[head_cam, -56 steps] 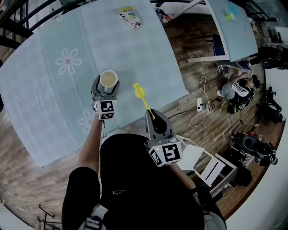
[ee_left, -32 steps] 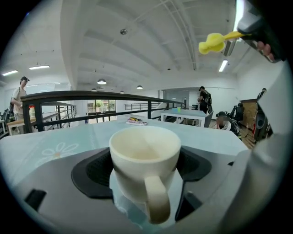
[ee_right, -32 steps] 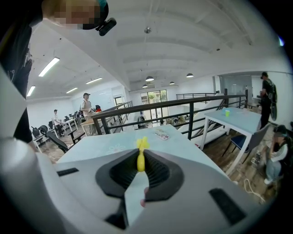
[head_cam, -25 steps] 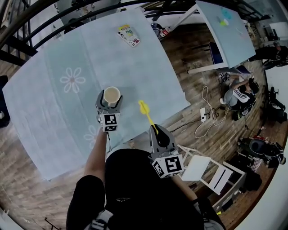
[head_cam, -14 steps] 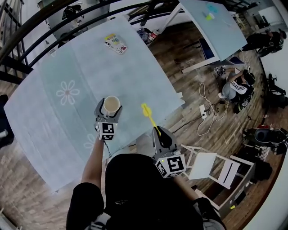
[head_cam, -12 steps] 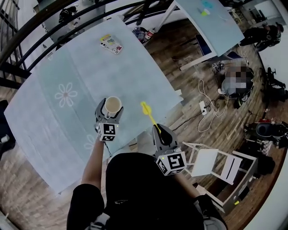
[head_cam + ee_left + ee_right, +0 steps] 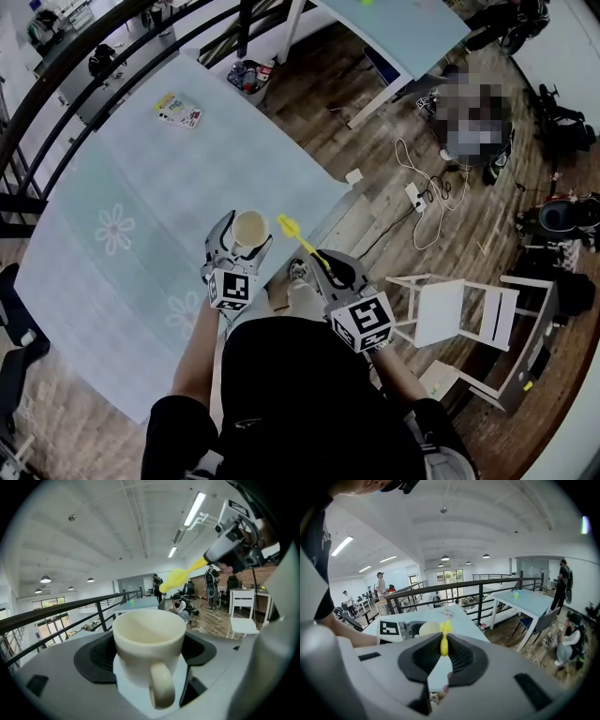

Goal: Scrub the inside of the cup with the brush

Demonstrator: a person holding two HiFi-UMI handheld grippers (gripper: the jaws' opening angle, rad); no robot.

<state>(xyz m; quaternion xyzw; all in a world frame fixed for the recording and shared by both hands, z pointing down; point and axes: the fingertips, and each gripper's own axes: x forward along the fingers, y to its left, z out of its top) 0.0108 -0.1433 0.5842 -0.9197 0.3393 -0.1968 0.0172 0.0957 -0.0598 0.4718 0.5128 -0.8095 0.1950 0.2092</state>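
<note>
A cream cup (image 7: 249, 228) with a handle is clamped in my left gripper (image 7: 242, 246), held up over the pale blue tablecloth (image 7: 141, 187) near the table's front edge. In the left gripper view the cup (image 7: 149, 634) fills the middle, mouth up and empty, handle toward the camera. My right gripper (image 7: 321, 260) is shut on the handle of a yellow brush (image 7: 289, 228). The brush head is just right of the cup's rim, outside the cup. The right gripper view looks along the brush (image 7: 444, 641) to the cup (image 7: 427, 628) beyond.
A small colourful packet (image 7: 178, 109) lies at the table's far side. A white chair (image 7: 455, 309) stands on the wooden floor to the right. Cables (image 7: 422, 197) and a seated person (image 7: 473, 108) are farther right. A black railing (image 7: 56, 66) runs behind the table.
The head camera has swung, shifting the whole scene. The cup and left gripper now sit nearer the table's edge and nearer the brush head; both grippers are closer together.
</note>
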